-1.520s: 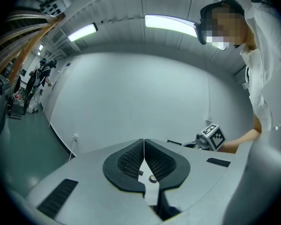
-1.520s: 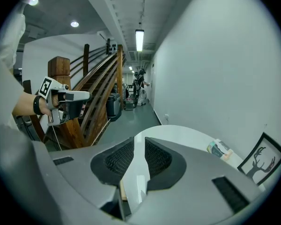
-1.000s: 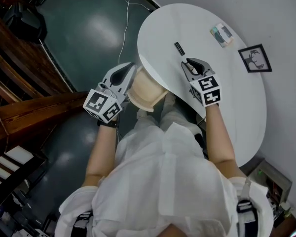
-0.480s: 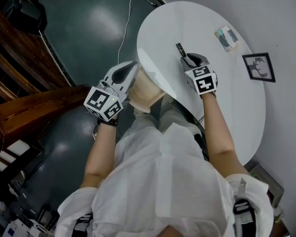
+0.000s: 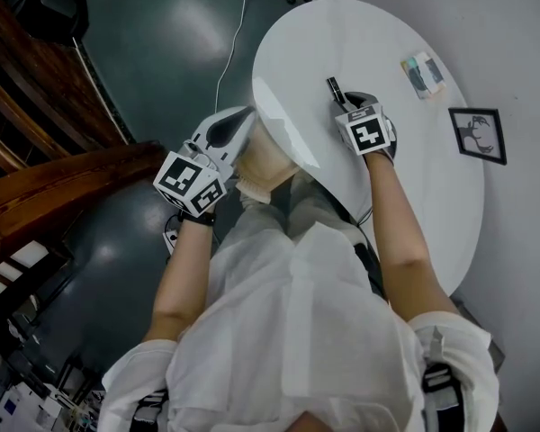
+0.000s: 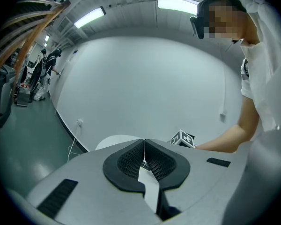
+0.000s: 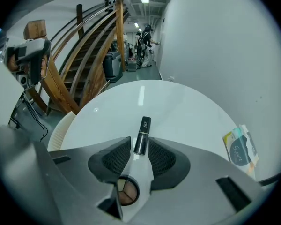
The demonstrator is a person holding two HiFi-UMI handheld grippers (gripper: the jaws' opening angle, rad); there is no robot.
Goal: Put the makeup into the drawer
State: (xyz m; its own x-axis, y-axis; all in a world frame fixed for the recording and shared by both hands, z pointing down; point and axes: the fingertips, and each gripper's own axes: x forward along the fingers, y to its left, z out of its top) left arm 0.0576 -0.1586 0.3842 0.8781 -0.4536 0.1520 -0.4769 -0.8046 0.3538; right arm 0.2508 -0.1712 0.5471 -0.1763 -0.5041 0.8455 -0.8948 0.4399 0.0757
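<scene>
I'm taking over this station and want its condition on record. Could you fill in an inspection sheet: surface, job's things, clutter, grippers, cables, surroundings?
Surface: white glossy oval table.
Job's things: black lipstick tube lying on the table; round compact under the right gripper; cream drawer pulled out below the table's edge.
Clutter: packet on the table; framed picture beside the table.
Grippers: left gripper closed, apparently on the drawer's rim; right gripper opening, the tube's end between its jaws, pads not pressing.
Cables: white cable across the floor.
Surroundings: dark floor, wooden staircase.
</scene>
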